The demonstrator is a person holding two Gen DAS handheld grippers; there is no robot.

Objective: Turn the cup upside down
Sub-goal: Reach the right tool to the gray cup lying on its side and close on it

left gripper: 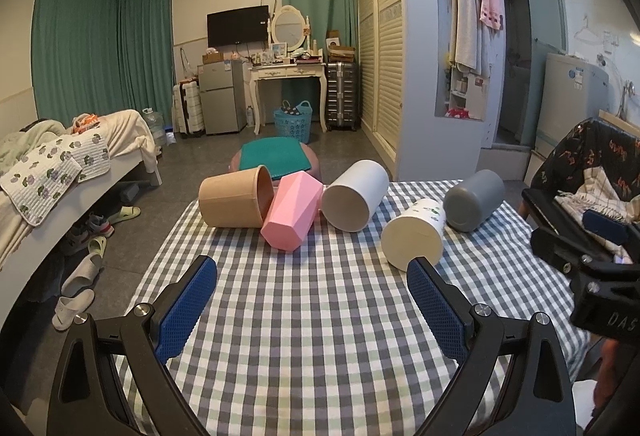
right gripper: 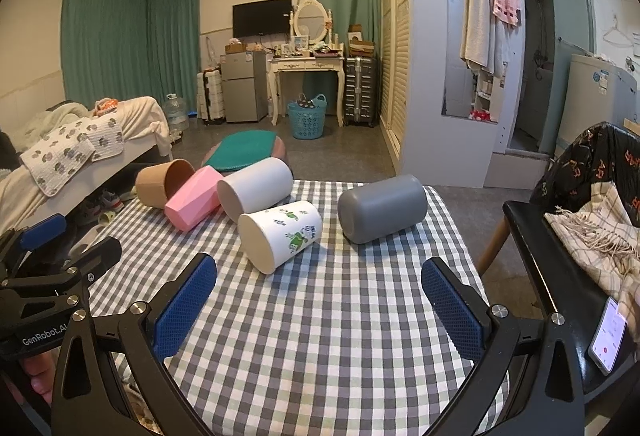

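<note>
Both grippers hover low over the near part of the table (right gripper: pixel 360 336), which is covered with a checked cloth, and both have their jaws spread wide with nothing between them: the left gripper (left gripper: pixel 312 300) and the right gripper (right gripper: pixel 320 300).

Five cups lie on their sides in a loose row across the far half of the table. From left to right they are a tan cup (left gripper: pixel 234 202), a pink faceted cup (left gripper: pixel 292 214), a plain white cup (left gripper: pixel 354 196), a white cup with green print (right gripper: pixel 280 238) and a grey cup (right gripper: pixel 382 208).

The printed cup is nearest to both grippers. It lies ahead of the right gripper and a little to its left, with its long axis running diagonally, flat bottom toward the camera, mouth pointing away to the right. From the left gripper it lies ahead to the right, just beyond the right finger tip. I judge the right gripper is better placed for it, but it must turn its jaws across that diagonal axis.
</note>
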